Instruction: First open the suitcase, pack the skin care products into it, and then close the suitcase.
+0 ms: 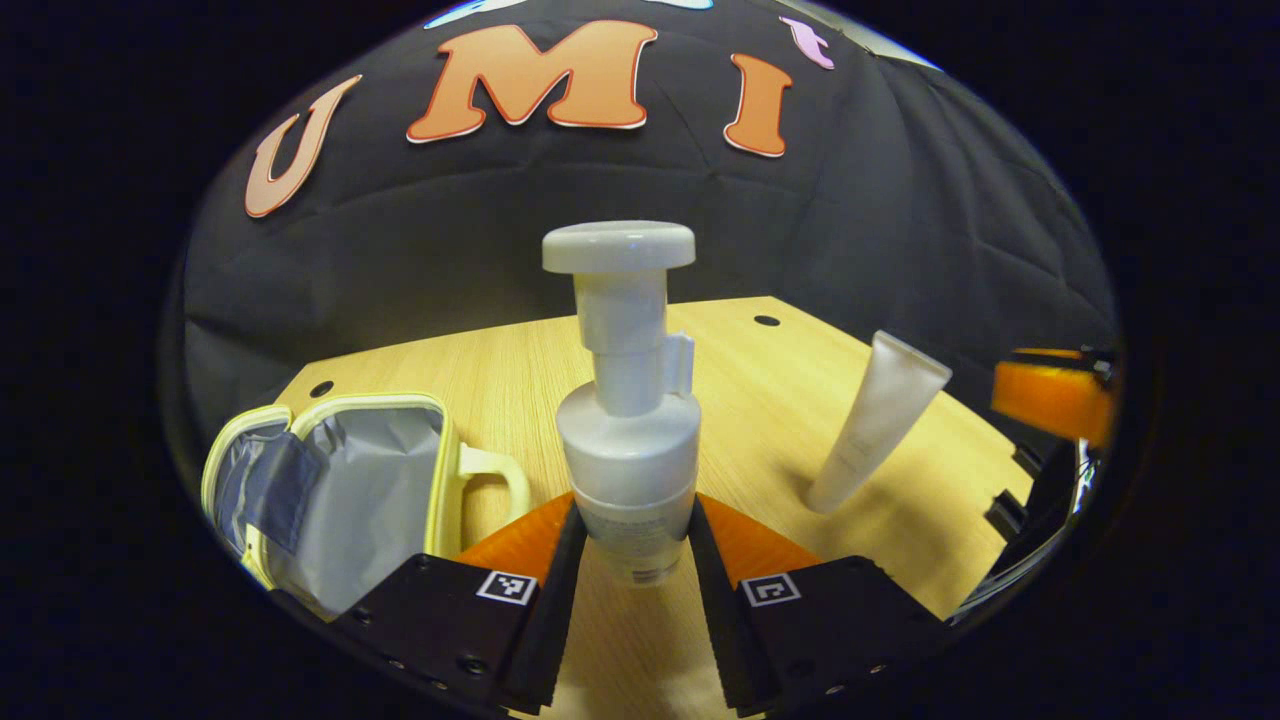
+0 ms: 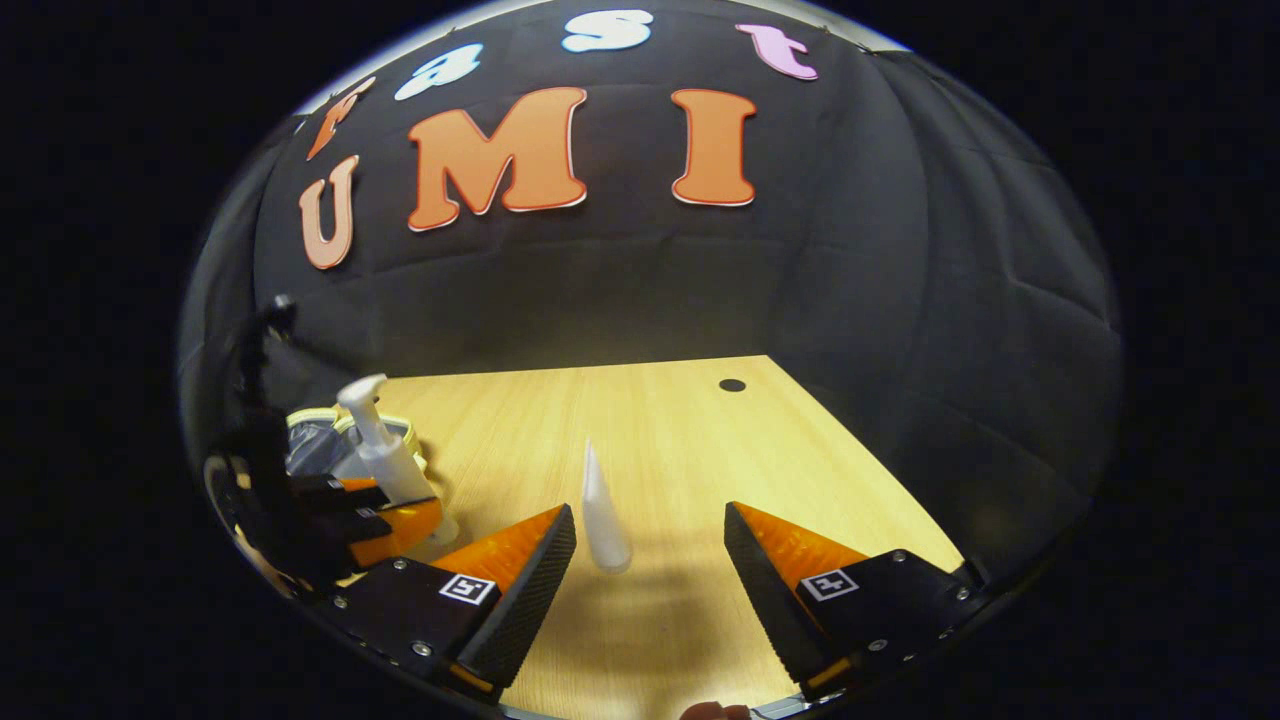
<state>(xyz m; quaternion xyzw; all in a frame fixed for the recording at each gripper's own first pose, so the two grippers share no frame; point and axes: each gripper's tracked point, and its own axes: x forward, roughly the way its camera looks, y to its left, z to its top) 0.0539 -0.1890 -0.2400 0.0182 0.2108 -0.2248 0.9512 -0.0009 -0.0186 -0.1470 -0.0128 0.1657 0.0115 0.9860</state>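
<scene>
We see the left gripper [image 1: 632,545] w/ both fingers clamped on the pump bottle [image 1: 628,420], upright near the table's [image 1: 760,400] left edge, beside the open suitcase [image 1: 330,490]. Right gripper [image 2: 650,560] hangs wide open, holding nothing, the tube [image 2: 603,510] standing mid-table btw its fingers, untouched.

Left gripper view: the base of the pump bottle [image 1: 628,440] is hidden between the left tongs [image 1: 628,560], so its contact with the worktop [image 1: 760,400] cannot be judged. The lower edge of the open suitcase [image 1: 330,500] is covered by the tongs' body. The right tongs [image 1: 1055,400] are cut off at the picture's edge; their opening cannot be told. Right gripper view: the suitcase [image 2: 310,440] lies mostly behind the left tongs [image 2: 400,520] and bottle [image 2: 385,450]; the print on the tube [image 2: 603,510] is too small to read.
</scene>
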